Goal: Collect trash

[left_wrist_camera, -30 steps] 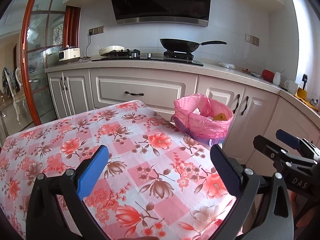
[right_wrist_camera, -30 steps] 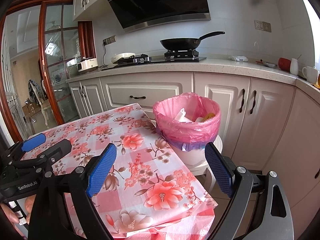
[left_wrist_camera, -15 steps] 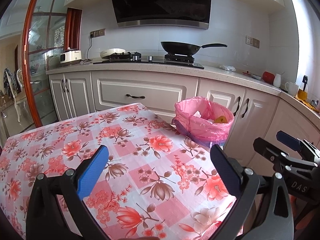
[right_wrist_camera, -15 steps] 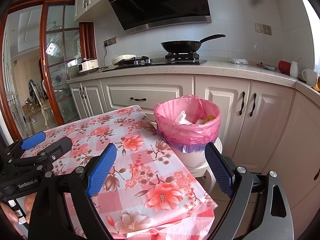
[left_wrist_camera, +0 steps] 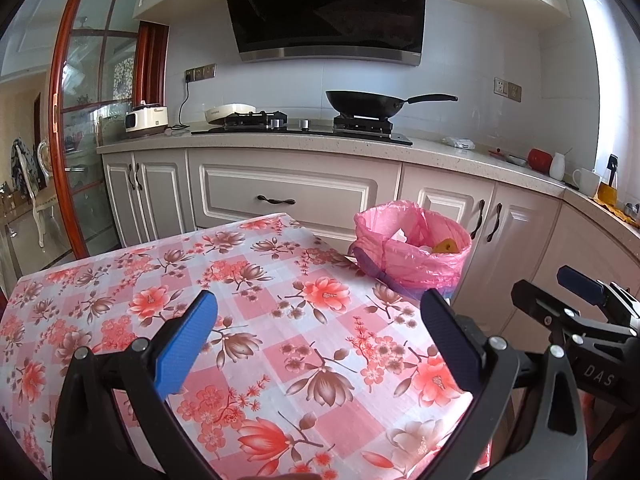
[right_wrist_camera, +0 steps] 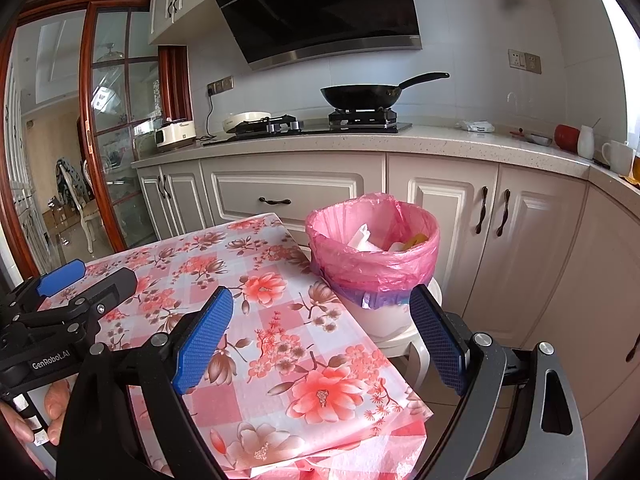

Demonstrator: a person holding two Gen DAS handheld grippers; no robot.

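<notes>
Blue-padded left gripper (left_wrist_camera: 318,338) and right gripper (right_wrist_camera: 322,334) spread wide, empty, hovering over floral tablecloth (left_wrist_camera: 280,312). Just beyond table's far corner, pink-lined trash bin (right_wrist_camera: 374,256) on white stool (right_wrist_camera: 404,338), holding white paper and something yellow. Farther back, black wok (right_wrist_camera: 362,96) on stove.

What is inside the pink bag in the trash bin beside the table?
Inside the pink bag lie crumpled white paper and something yellow-orange. Whatever is deeper is covered by these and by the bag's wall, so it cannot be seen.
</notes>
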